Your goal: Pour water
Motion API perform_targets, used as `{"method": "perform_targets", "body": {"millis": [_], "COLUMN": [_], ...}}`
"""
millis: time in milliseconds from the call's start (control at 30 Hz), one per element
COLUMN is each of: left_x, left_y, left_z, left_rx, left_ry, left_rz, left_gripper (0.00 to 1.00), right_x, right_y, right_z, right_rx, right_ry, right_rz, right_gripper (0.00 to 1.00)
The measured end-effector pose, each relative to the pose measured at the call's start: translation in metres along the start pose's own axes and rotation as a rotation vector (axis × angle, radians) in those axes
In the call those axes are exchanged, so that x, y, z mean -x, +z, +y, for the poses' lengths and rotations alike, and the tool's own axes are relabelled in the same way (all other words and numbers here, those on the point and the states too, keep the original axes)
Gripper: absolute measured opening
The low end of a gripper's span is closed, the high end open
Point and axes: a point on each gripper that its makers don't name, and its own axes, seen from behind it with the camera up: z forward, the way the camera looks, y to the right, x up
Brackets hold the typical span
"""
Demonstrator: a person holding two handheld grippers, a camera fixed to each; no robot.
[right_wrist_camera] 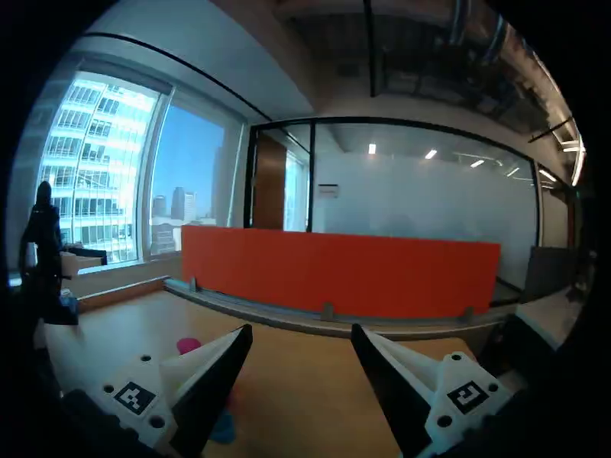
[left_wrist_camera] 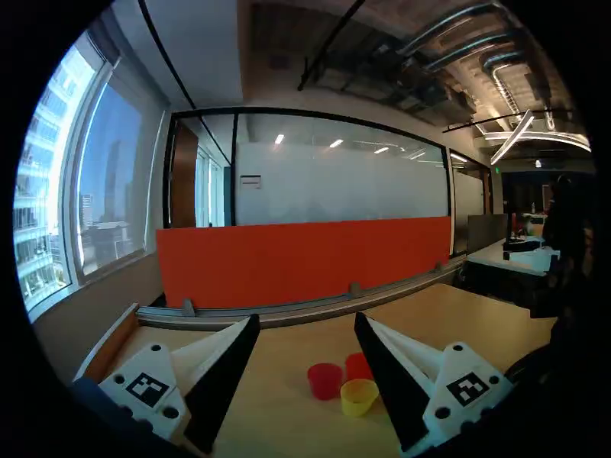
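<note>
- Nearest, the left gripper (left_wrist_camera: 305,317) has its fingers (left_wrist_camera: 221,374) spread wide with nothing between them.
- Just beyond the fingers, at 6 o'clock in the left gripper view, three cups cluster on the worktop (left_wrist_camera: 458,313). The red cup (left_wrist_camera: 324,380) is at the left, the orange cup (left_wrist_camera: 357,365) is behind it, and the yellow cup (left_wrist_camera: 359,397) is in front.
- They stand so close that closing on one could shove or tip a neighbour.
- Which cup holds water cannot be told, so a wrong pick or a hasty tilt could spill it over the worktop.
- The cups look light and thin-walled, so a hard squeeze might buckle one and slosh its contents.
- The right gripper (right_wrist_camera: 300,328) is equally wide open and empty.
- In its view a pink cup (right_wrist_camera: 189,345) peeks out at 8 o'clock, and a blue object (right_wrist_camera: 223,429) at 7 o'clock is mostly hidden under a finger. Lowering blind could knock either.
</note>
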Motion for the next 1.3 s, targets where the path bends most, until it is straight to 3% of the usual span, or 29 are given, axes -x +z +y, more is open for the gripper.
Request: {"method": "perform_targets", "body": {"millis": [267,600,1300], "left_x": [-0.009,-0.016,0.002], "left_y": [-0.002,-0.004,-0.012], "left_z": [0.016,0.037,0.064], "left_rx": [0.072,0.164,0.293], "left_ry": [-0.009,-0.002,0.037], "left_rz": [0.026,0.026,-0.032], "left_gripper": [0.92,0.92,0.92], "right_x": [-0.003,-0.013,-0.009], "right_y": [-0.002,-0.004,-0.011], "right_z": [-0.017,-0.040,-0.060], "right_rx": [-0.085,-0.194,-0.296], "right_ry": [-0.032,-0.025,-0.053], "right_rz": [-0.003,0.011,-0.042], "right_gripper": [1.00,1.00,1.00]}}
